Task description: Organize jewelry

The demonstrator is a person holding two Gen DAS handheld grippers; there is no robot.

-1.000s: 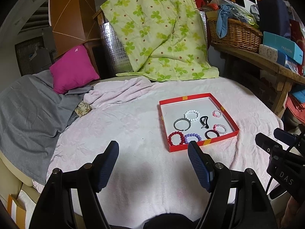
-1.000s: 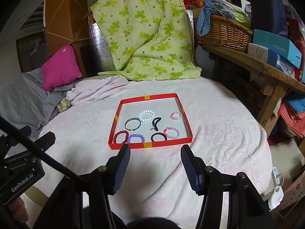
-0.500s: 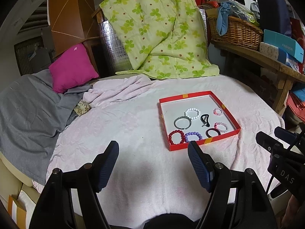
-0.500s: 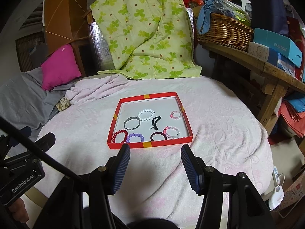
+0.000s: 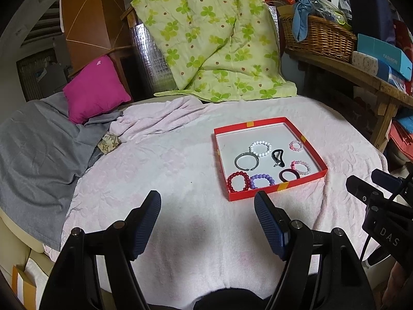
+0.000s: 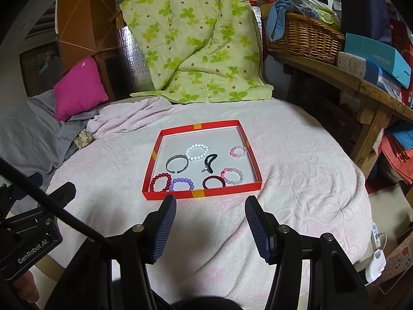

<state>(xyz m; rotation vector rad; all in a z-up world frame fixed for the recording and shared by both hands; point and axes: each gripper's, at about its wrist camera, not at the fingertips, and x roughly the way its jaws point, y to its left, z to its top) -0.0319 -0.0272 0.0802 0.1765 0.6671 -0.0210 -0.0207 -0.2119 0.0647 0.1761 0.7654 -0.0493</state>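
Both of our grippers hover empty above the bed: our left gripper [image 5: 206,222] has its jaws spread wide with only bare cloth between them, and our right gripper [image 6: 210,226] stands likewise parted, a little narrower, pinching nothing. Ahead of us, well short of either pair of fingers, lies the red tray [image 6: 198,194], a shallow cardboard lid with a white floor, and all the jewelry we can see sits inside it: a white bead bracelet [image 6: 197,152] touching or just beside a grey metal bangle [image 6: 176,163], a black hair clip [image 6: 210,162] near the middle, a small pink bead bracelet [image 6: 238,151] toward the far right corner, a pale pink bead bracelet [image 6: 233,176], a dark maroon ring-shaped band [image 6: 213,182], a purple bead bracelet [image 6: 182,184] and a red bead bracelet [image 6: 161,181] along the near wall. We judge the task barely begun or at a pause: the pieces are gathered in one tray but scattered loosely, several crowding each other at the near edge, so sorting or spacing them seems left to do, and nothing is in hand. We work over a pale pink towelling bedspread [image 5: 160,170], rumpled toward the far left where a grey blanket [image 5: 36,155] and a magenta cushion [image 5: 95,87] lie. Behind hangs a green clover-print quilt [image 5: 211,41], and to the right a wooden bench [image 6: 335,75] carries a wicker basket [image 6: 304,36] and blue boxes [image 6: 379,59].
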